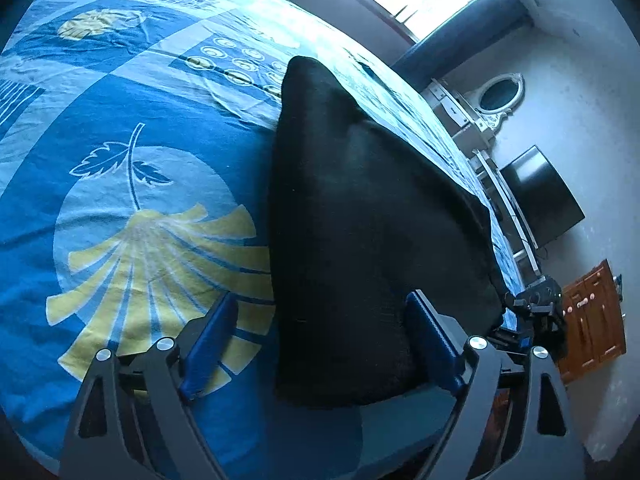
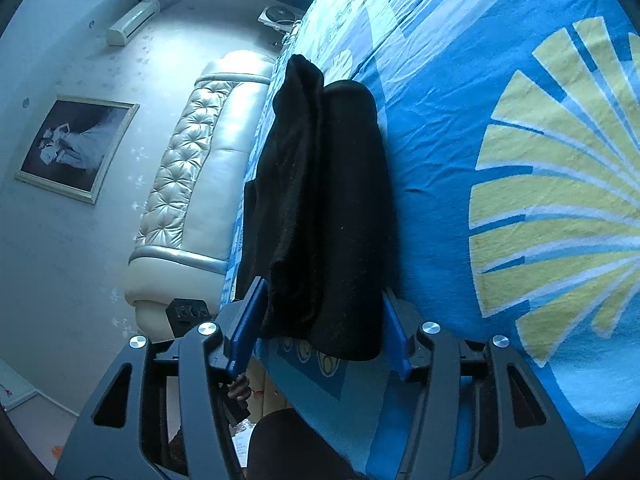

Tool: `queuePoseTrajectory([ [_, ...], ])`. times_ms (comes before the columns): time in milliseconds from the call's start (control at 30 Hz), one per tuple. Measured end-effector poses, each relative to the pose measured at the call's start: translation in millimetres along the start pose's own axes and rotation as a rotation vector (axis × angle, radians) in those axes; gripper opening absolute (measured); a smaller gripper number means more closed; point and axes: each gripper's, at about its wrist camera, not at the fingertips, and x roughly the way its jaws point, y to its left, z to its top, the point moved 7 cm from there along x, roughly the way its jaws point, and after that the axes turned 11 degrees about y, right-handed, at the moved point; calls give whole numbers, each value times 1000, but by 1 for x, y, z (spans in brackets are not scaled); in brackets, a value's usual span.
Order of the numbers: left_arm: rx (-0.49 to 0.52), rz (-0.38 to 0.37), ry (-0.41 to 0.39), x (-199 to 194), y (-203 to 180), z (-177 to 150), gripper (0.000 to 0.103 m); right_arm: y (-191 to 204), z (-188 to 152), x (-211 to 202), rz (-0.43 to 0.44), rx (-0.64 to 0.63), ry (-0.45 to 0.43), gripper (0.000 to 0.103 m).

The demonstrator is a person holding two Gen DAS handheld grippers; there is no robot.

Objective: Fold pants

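Observation:
The black pants [image 1: 360,216] lie folded lengthwise on the blue patterned bedspread [image 1: 132,128]. My left gripper [image 1: 320,340] is open, its blue pads [image 1: 210,344] wide apart around the near end of the pants. In the right wrist view the pants [image 2: 328,208] show as a narrow layered strip near the bed's edge. My right gripper [image 2: 320,324] is open, its blue fingers [image 2: 246,328] on either side of the strip's near end. The other gripper [image 1: 536,312] shows at the pants' far corner in the left wrist view.
A padded white headboard [image 2: 200,184] runs along the bed's edge. A framed picture [image 2: 76,148] and an air conditioner [image 2: 134,20] hang on the wall. A dark monitor [image 1: 540,196], a white mirror [image 1: 498,94] and a wooden cabinet [image 1: 592,320] stand beyond the bed.

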Motion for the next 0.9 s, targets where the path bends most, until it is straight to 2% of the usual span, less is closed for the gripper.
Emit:
queuePoseTrajectory([
  [200, 3, 16, -1, 1, -1, 0, 86, -1, -6, -7, -17, -5, -34, 54],
  [600, -58, 99, -26, 1, -4, -2, 86, -4, -33, -32, -151, -2, -129, 60],
  [700, -76, 134, -34, -3, -4, -5, 86, -1, -45, -33, -249, -25, -146, 60],
  [733, -81, 153, -39, -5, -4, -6, 86, 1, -48, -33, -282, -42, -149, 64],
  [833, -73, 251, -82, -16, -9, -12, 86, 10, -59, -31, -417, -94, -180, 77],
  [900, -39, 319, -111, -24, -14, -15, 86, 17, -65, -26, -515, -130, -195, 78],
])
